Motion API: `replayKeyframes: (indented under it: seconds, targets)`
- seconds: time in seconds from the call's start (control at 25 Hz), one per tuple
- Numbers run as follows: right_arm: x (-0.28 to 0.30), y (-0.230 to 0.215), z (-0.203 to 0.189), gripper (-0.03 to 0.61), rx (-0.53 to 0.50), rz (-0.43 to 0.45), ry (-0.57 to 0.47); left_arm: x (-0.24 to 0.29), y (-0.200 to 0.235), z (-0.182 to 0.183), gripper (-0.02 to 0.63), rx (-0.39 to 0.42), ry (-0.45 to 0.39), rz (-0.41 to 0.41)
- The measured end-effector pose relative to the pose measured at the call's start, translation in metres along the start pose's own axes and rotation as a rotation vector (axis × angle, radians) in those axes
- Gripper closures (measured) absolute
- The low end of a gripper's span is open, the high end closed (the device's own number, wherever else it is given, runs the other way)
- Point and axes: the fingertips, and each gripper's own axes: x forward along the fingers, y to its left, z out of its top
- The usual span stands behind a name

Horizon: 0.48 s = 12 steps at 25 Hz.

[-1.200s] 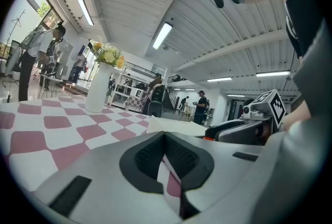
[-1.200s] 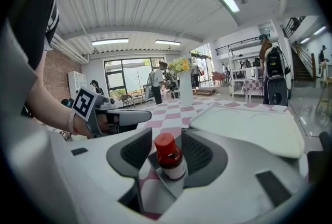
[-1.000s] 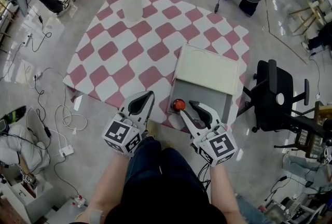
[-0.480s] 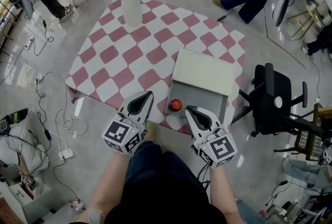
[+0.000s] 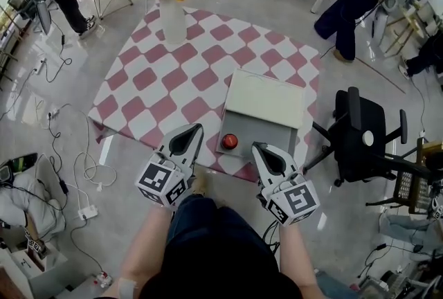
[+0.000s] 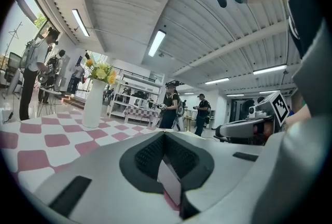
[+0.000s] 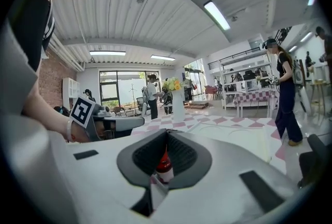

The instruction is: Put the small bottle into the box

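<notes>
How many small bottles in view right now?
1. The small red-capped bottle stands in the grey front part of the open cream box, at the pink-checked table's near edge. No others visible; the white vase could hide one.

Your bottle (image 5: 229, 141) is standing upright, a small white thing with a red cap on top. It's in the box (image 5: 271, 142), on the left side of the shallow grey tray and close to its wall. The box is open, its pale lid swung back on the far side. It sits near the cloth's (image 5: 173, 76) near edge.
</notes>
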Motion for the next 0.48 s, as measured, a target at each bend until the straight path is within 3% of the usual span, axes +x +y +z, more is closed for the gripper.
replayKeyframes:
  seconds: [0.48]
  targets:
    - [-0.024,-0.015,0.024,0.574,0.03,-0.061,-0.087,-0.008,-0.003,0.021,0.613,0.029,-0.027,0.021]
